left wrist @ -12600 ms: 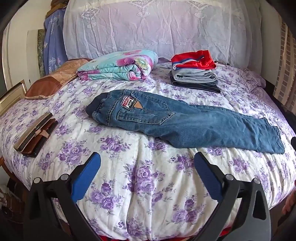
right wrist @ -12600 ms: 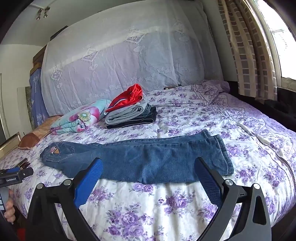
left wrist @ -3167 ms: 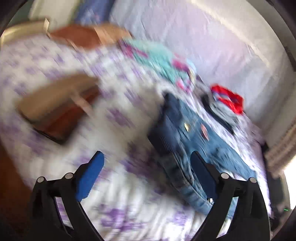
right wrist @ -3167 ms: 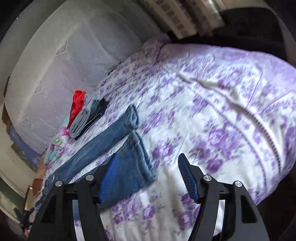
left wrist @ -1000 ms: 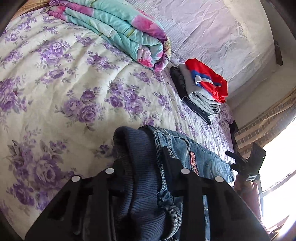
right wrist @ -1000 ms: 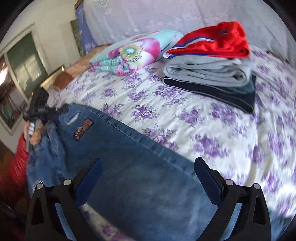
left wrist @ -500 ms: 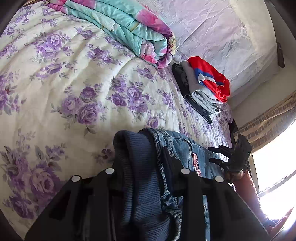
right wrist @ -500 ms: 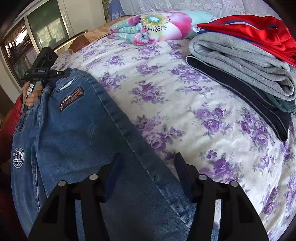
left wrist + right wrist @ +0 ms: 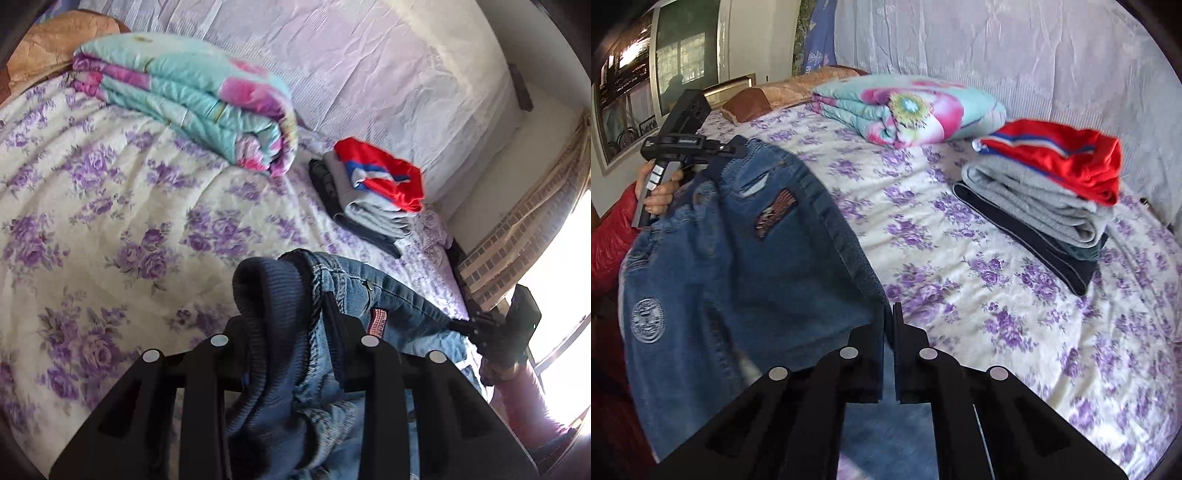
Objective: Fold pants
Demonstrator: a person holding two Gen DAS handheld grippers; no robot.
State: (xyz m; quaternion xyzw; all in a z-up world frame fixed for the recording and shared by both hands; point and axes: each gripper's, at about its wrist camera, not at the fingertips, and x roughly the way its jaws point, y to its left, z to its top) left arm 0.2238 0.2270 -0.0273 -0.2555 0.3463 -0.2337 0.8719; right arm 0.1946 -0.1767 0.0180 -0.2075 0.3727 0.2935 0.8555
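While both pinch faded denim jeans (image 9: 746, 280), left hand-held gripper (image 9: 284, 314) grips ribbed waistband, right hand-held gripper (image 9: 889, 325) just closed on seam.

I get strong daylight from the window at the right edge of the left wrist view, blown out to white glare (image 9: 569, 236). The purple-flowered white bedspread (image 9: 110, 206) is evenly bright with soft shadows. Both fisheye views bend hard toward dark corners, and the folded red garment (image 9: 1067, 155) is slightly smeared
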